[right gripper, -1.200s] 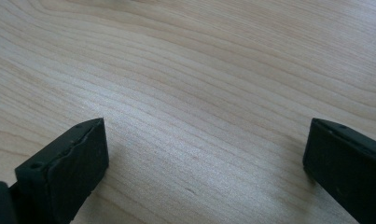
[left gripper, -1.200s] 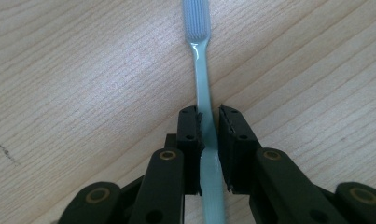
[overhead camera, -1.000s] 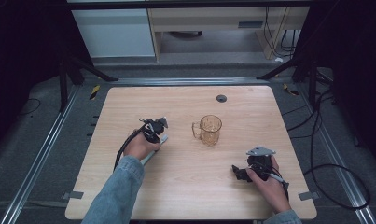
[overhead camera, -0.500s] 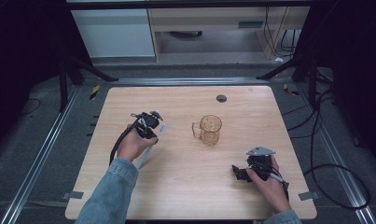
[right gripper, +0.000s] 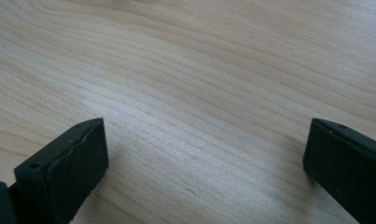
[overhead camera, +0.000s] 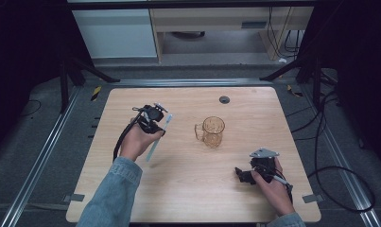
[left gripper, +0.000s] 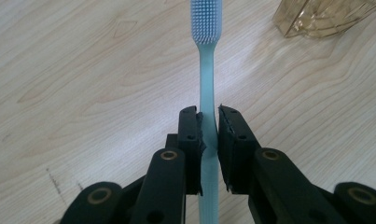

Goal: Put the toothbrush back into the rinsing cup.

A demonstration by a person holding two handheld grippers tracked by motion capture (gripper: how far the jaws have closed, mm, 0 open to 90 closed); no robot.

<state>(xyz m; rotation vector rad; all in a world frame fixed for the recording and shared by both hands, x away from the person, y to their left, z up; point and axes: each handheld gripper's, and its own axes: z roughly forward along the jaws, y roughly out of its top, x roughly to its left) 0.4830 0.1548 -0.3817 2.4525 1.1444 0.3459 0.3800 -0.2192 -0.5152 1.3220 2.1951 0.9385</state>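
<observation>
Since a second ago the left gripper (overhead camera: 156, 124) has come up off the wooden table (overhead camera: 188, 189) with the toothbrush (overhead camera: 158, 134) clamped between its jaws, so the pale blue stick now hangs in the air left of the amber mug (overhead camera: 212, 131), slanting from its far end by the gripper down to its near end. In the left gripper view the two black pads press on either side of the handle of the toothbrush (left gripper: 207, 70), and the bristle head points away toward the table. I would guess the brush is very light and fairly stiff, smooth plastic or silicone, so it could swivel or slide in so narrow a pinch; the hold sits on the handle rather than the head, which seems the sensible place, and a grip nearer the middle would swing least. The mug looks like clear hard plastic or glass, empty as far as I can tell, best taken by its handle on the left side. On the near right the right gripper (overhead camera: 245, 175) rests low on the table, jaws spread wide with nothing between them. The tail of the brush handle is cut off at the bottom of the left gripper view, and the hand hides part of it from above.
</observation>
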